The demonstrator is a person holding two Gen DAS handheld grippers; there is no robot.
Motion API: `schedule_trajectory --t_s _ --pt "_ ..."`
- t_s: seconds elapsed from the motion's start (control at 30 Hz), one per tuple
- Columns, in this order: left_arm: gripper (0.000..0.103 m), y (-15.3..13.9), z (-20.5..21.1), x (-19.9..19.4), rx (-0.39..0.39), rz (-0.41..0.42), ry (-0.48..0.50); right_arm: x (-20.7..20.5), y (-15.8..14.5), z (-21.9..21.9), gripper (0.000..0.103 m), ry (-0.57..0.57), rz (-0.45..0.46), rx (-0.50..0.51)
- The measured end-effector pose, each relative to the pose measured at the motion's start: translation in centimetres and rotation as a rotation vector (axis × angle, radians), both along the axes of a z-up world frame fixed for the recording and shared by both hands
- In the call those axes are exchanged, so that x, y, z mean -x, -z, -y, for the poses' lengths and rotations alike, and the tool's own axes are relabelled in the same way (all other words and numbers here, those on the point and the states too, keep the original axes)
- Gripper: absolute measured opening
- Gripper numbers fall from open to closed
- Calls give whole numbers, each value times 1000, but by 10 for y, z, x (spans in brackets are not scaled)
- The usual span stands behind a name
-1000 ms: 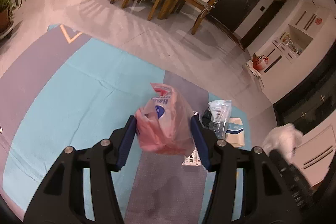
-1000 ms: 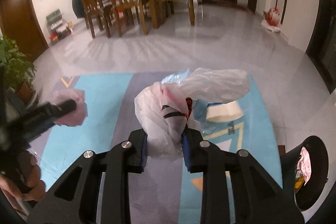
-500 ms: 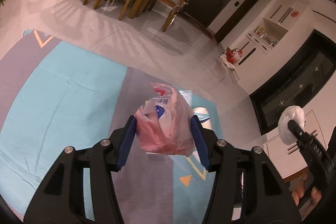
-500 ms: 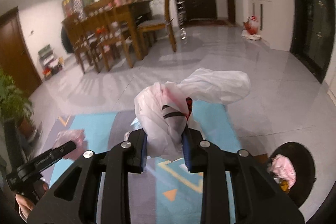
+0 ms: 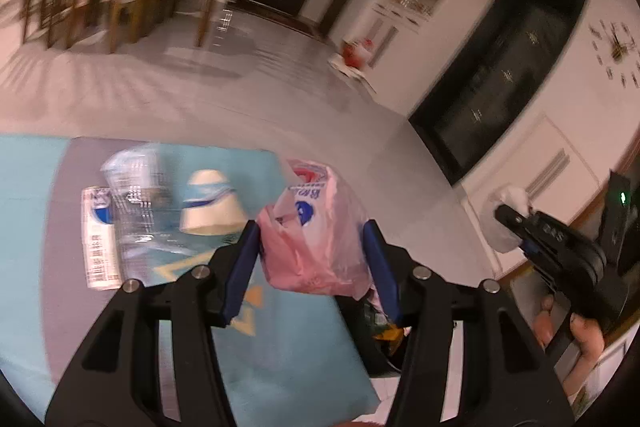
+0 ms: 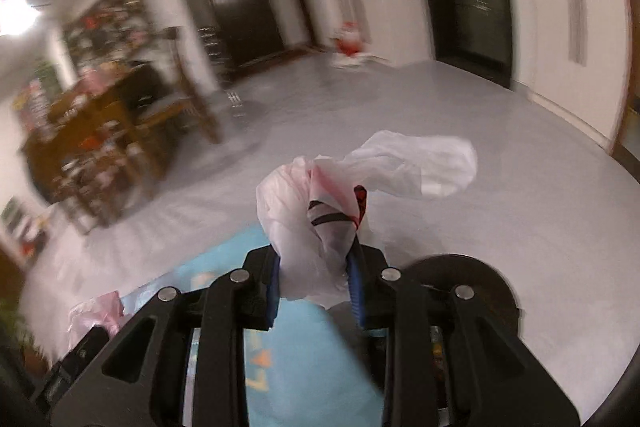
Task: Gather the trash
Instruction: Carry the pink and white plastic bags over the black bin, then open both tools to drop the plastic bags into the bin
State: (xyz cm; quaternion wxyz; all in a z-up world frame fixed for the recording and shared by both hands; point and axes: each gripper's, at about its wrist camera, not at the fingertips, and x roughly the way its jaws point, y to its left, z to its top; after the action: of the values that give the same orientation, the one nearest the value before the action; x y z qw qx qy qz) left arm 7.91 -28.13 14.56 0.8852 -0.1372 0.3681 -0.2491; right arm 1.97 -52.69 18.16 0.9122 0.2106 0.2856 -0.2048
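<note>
Left wrist view: left gripper (image 5: 312, 247) pinches a pink plastic bag (image 5: 316, 239) between its blue pads, lifted above the teal and grey mat (image 5: 288, 355). Bag is thin, crumpled, see-through, with blue print and a blue round logo near the top; characters too blurred to read. On the mat, left of the bag: clear plastic wrapper (image 5: 132, 203), white paper cup (image 5: 212, 207) with blue band lying on its side, flat white packet (image 5: 98, 239) with blue mark and dark lettering, unreadable. Dark bin (image 5: 376, 339) shows just under the bag, scraps inside. Right gripper (image 5: 520, 231) at far right, held by a hand (image 5: 576, 335).

Right wrist view: right gripper (image 6: 316, 287) clamps a white plastic bag (image 6: 316, 223), twisted, red and black print, loose end flopping right. Bin (image 6: 472, 279) sits just behind it.
</note>
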Motion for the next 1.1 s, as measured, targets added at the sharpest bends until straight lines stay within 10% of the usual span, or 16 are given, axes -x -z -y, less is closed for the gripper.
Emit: schedule_trajectory --t_s 0.57,1.1 --pt "54 95 187 3 -195 -186 297 34 73 113 29 294 -105 -256" --pt "55 154 241 -13 -295 -322 383 14 116 139 31 308 -221 -367"
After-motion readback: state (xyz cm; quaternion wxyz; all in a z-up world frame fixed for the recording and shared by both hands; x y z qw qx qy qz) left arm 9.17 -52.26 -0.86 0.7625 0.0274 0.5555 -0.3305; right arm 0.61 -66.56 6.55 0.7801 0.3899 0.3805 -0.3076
